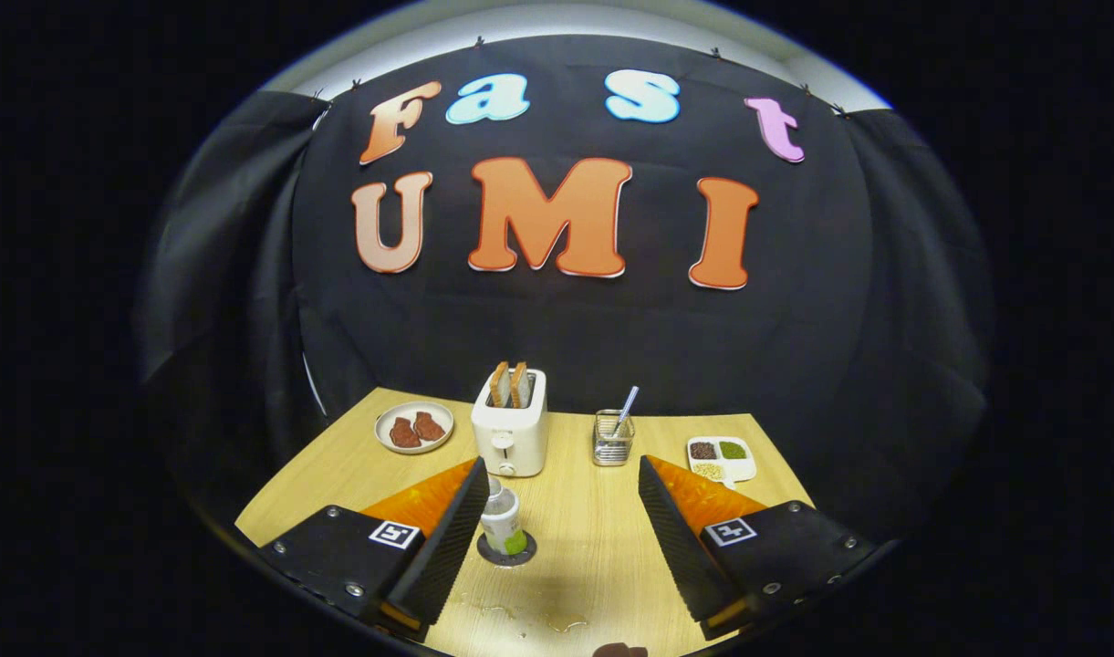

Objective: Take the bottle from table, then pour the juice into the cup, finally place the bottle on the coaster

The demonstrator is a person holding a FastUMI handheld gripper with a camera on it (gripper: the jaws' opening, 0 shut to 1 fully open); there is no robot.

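Bottle [502,520] upright on coaster [506,550] | tool [561,479] fingers apart, empty

Hidden and cut-off parts around the gripper [561,474]

The left finger [447,538] is covering the left edge of the bottle [502,522] and part of the coaster [506,550] under it, while the gripper's spread fingers are hiding the tabletop [593,538] beneath them. A dark brown object [620,650] at the near edge is getting cut off, too little showing to identify. The contents of the divided dish [721,458] are appearing too small to name.
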